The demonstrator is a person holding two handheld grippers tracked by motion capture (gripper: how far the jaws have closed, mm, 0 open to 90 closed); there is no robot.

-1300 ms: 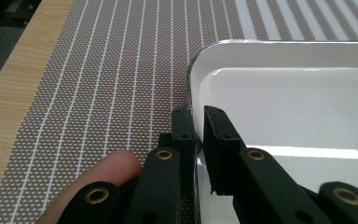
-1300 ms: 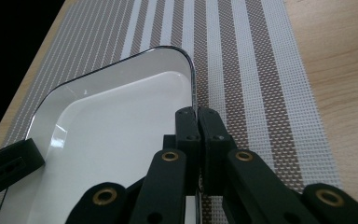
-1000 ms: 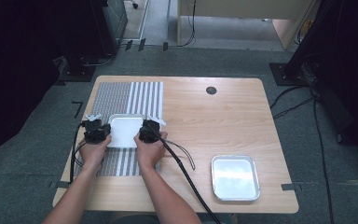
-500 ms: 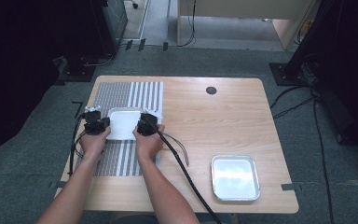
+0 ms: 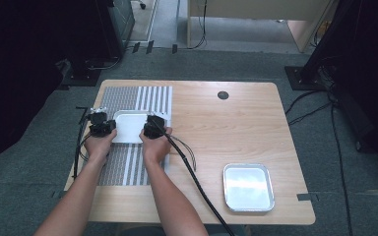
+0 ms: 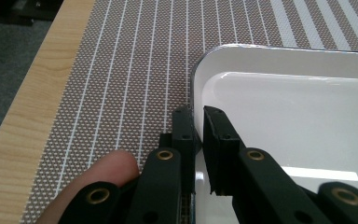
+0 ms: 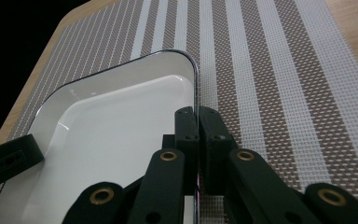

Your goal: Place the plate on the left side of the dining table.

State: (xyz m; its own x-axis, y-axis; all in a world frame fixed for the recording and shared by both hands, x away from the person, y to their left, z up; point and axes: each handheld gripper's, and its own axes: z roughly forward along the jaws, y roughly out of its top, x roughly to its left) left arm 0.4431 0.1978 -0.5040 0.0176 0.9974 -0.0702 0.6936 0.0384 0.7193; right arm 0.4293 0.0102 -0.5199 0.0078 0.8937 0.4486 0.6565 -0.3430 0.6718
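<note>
Two-handed hold on a shallow white rectangular tray with a thin metallic edge (image 5: 128, 127), which sits over the brown-and-white striped woven placemat (image 5: 150, 98) at the left of the pale wooden tabletop (image 5: 236, 128). We see the left gripper (image 5: 109, 127) clamped on the tray's left rim and the right gripper (image 5: 146, 129) clamped on its right rim. In the left gripper view the gripper (image 6: 197, 125) has one jaw outside the rim and one inside the tray (image 6: 298, 130), with a fingertip (image 6: 107, 170) resting beside the jaw over the placemat (image 6: 121, 70). In the right gripper view the gripper (image 7: 196, 122) has its jaws pressed nearly together on the thin rim of the tray (image 7: 116, 121), the placemat (image 7: 270, 79) lying beyond.

To do this step well, we judge that both hands should move as one, at equal height, so the tray stays level and neither rim twists out of its narrow pinch. Each hold covers little of the edge, so slow, matched motion is advisable. We cannot tell whether the tray rests on the placemat or hangs just above it.

Contents: the white tray is empty, showing only reflected light. A second tray, silver, metal and rectangular (image 5: 248, 187), lies near the right front corner of the tabletop, well apart from the first, and also appears empty.
</note>
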